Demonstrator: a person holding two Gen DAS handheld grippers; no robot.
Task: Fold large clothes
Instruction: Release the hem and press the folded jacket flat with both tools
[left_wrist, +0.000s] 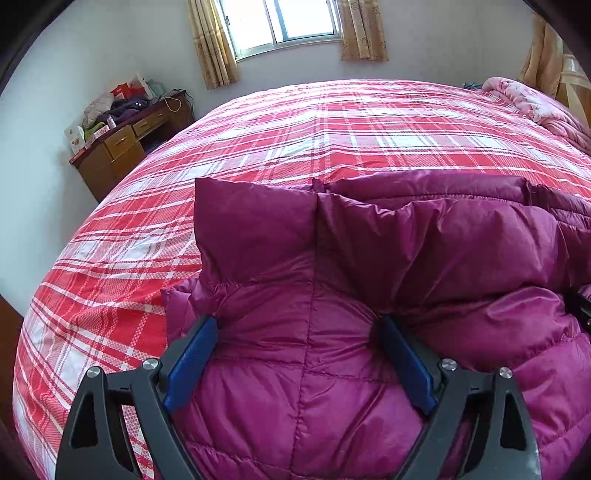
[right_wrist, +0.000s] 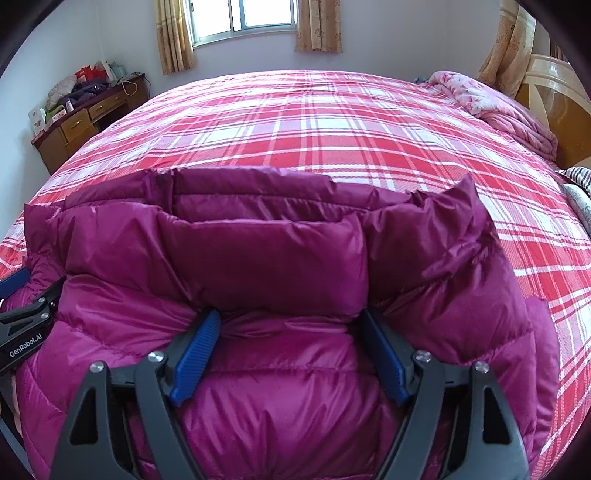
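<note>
A bed covered with a red and white plaid bedspread fills most of both views. At its far right corner lies a bunched pink floral quilt, with a cream and wooden headboard behind it. A striped cloth shows at the right edge. Against the far wall stands a brown wooden desk with drawers, its top piled with clothes, bags and boxes; a yellow cord hangs near its right end. Above the bed is a window flanked by tan patterned curtains. The walls are plain white.
</note>
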